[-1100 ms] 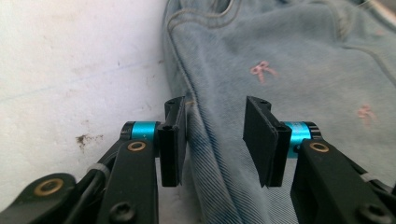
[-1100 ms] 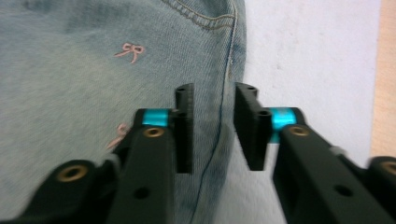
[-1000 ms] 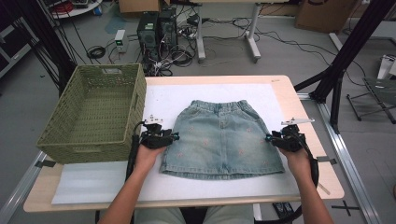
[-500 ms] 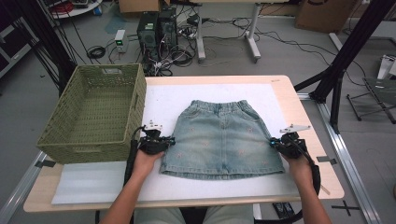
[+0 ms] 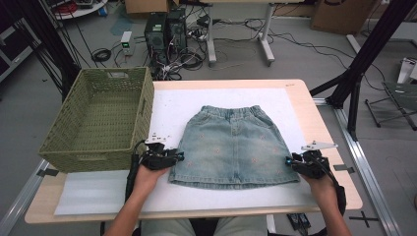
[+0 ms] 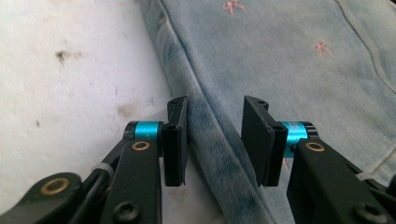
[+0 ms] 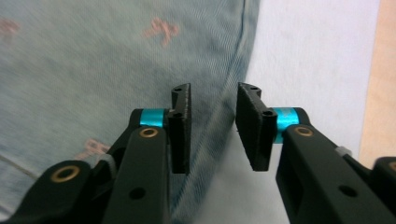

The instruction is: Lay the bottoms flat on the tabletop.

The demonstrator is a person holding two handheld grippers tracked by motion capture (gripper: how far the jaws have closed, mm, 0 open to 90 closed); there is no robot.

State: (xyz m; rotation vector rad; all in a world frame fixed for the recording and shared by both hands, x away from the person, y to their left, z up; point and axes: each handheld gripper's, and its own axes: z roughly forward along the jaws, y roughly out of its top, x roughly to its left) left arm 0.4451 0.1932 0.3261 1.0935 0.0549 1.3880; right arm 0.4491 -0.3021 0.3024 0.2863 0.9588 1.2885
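Soft, light faded-blue denim skirt (image 5: pixel 235 146) with tiny pink bows: floppy, so I grip the thick side seams.
My left gripper (image 6: pixel 215 135) and right gripper (image 7: pixel 212 126) straddle them, jaws just reopened, gripping nothing.

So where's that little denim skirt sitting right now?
In the high view the denim skirt lies flat mid-table on the white mat, right of the green basket, with the left gripper and right gripper at its lower side seams.
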